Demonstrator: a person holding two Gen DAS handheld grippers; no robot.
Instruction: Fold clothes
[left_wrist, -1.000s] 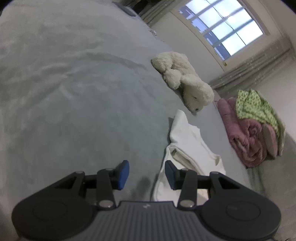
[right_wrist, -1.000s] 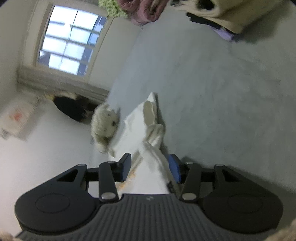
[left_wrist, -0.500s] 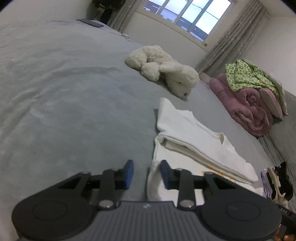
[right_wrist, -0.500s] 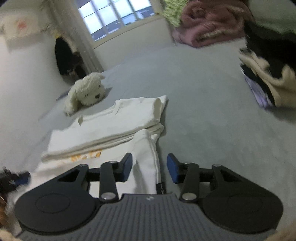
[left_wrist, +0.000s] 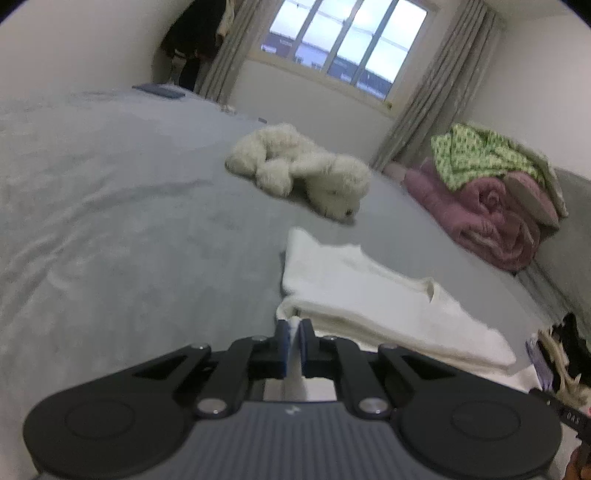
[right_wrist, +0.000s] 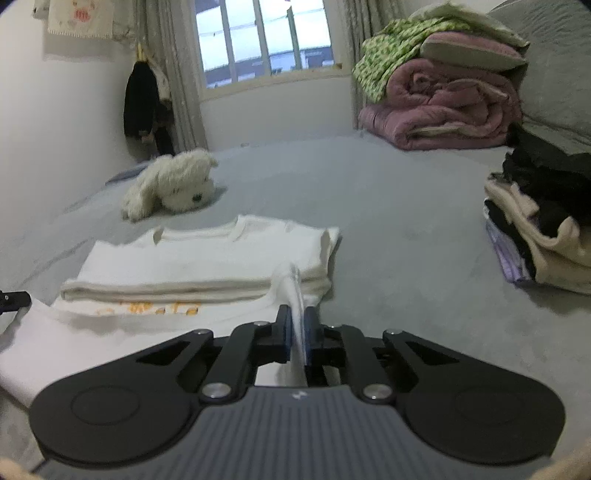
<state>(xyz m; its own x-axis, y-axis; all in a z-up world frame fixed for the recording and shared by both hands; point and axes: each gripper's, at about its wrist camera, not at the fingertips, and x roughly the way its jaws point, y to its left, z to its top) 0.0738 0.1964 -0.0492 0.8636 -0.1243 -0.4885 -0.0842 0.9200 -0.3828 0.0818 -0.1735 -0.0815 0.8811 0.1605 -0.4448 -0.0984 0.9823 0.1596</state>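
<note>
white shirt (right_wrist: 207, 254) with orange print at centre. cream plush dog (right_wrist: 173, 182) at middle left. pink quilt (right_wrist: 443, 107) with a green patterned cloth (right_wrist: 388, 55) at upper right. grey bedspread (right_wrist: 388, 206) throughout. black and cream pile (right_wrist: 543, 218) at right edge. black grippers with blue pads (right_wrist: 287, 334) at lower centre.

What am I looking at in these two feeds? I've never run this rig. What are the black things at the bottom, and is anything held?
They are two hand-held grippers, each with a camera looking along its fingers. One feed shows the left gripper, the other the right gripper. Each is shut on an edge of the white shirt, which lies partly folded on the grey bed. Further back lie a plush dog and a pink quilt; a clothes pile sits at the right.
</note>
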